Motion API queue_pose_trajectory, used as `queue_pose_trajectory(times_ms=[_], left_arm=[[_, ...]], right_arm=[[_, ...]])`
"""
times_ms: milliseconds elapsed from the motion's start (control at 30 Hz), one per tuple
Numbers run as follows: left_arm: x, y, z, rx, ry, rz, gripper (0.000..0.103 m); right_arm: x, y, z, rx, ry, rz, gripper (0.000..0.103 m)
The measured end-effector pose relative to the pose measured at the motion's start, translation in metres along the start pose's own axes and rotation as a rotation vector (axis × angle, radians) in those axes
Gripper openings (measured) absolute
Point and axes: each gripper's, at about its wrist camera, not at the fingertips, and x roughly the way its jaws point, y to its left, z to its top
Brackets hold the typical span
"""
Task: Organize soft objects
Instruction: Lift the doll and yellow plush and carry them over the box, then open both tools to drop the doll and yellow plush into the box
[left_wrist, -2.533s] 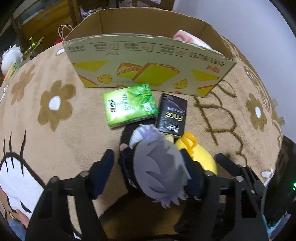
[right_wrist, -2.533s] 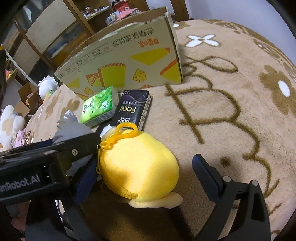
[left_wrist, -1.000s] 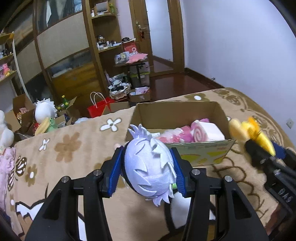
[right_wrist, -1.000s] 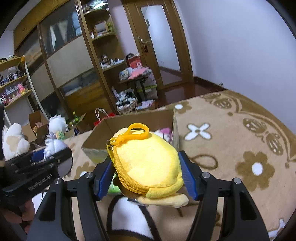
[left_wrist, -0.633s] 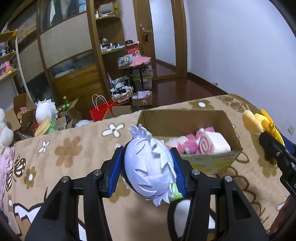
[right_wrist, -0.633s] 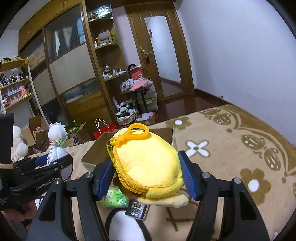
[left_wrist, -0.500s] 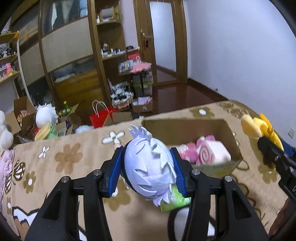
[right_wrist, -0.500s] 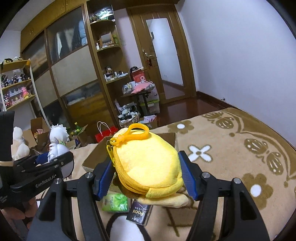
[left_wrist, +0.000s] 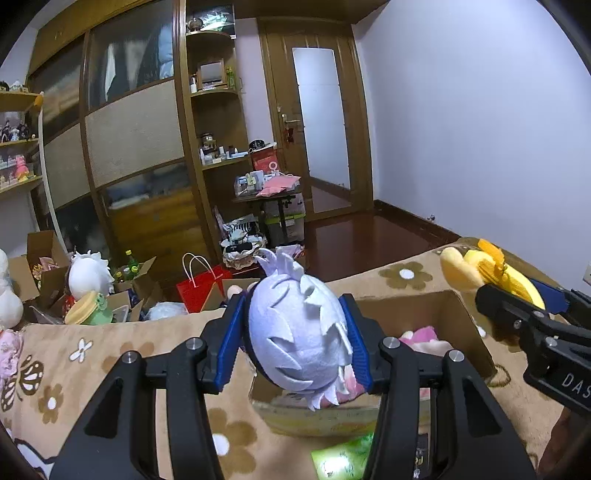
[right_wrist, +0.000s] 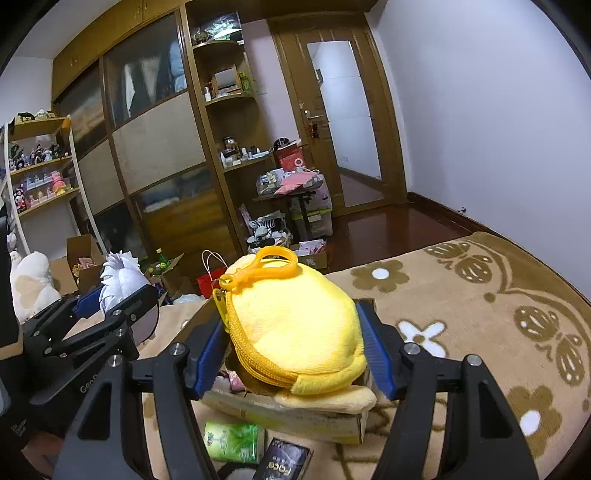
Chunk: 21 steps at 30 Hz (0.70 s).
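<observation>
My left gripper (left_wrist: 295, 347) is shut on a grey spiky-haired plush doll (left_wrist: 299, 332) and holds it up in the air, near the open cardboard box (left_wrist: 461, 325). My right gripper (right_wrist: 295, 354) is shut on a yellow plush pouch (right_wrist: 295, 328) with an orange clip, held above the same box (right_wrist: 288, 417). Pink and white soft items (left_wrist: 424, 338) lie inside the box. Each gripper shows in the other's view: the right one with the pouch (left_wrist: 495, 277) and the left one with the doll (right_wrist: 122, 280).
A green tissue pack (right_wrist: 232, 441) and a black "Face" pack (right_wrist: 284, 467) lie on the beige flower-patterned blanket (right_wrist: 480, 314) in front of the box. Behind are wooden cabinets, a red bag (left_wrist: 201, 286), boxes and plush toys on the floor.
Both grippers closed on their plush toys and lifted them off the blanket. Over the last second they have moved closer to the box, which now sits lower in both views.
</observation>
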Motion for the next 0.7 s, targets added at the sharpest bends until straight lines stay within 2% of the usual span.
queue_pose_trajectory(times_ms=[267, 400, 500, 567, 600, 633, 700], left_arm=[[0.033, 0.004, -0.012, -0.028, 0.058, -0.044, 0.051], [0.048, 0.005, -0.02, -0.041, 0.117, -0.051, 0.053], [0.048, -0.001, -0.024, -0.013, 0.114, -0.035, 0.061], [0.046, -0.007, -0.023, 0.026, 0.105, 0.002, 0.078], [0.045, -0.008, -0.023, 0.036, 0.102, 0.029, 0.081], [0.044, -0.01, -0.022, 0.043, 0.097, 0.067, 0.089], [0.043, -0.006, -0.019, 0.028, 0.096, 0.069, 0.097]], right_arm=[[0.04, -0.003, -0.005, 0.034, 0.061, 0.05, 0.072], [0.054, -0.007, -0.014, 0.052, 0.101, 0.055, 0.077], [0.058, -0.009, -0.019, 0.051, 0.118, 0.041, 0.078], [0.06, -0.01, -0.022, 0.053, 0.133, 0.031, 0.08], [0.061, -0.012, -0.023, 0.061, 0.135, 0.029, 0.083], [0.06, -0.014, -0.024, 0.073, 0.133, 0.026, 0.087], [0.057, -0.022, -0.024, 0.108, 0.123, 0.01, 0.097]])
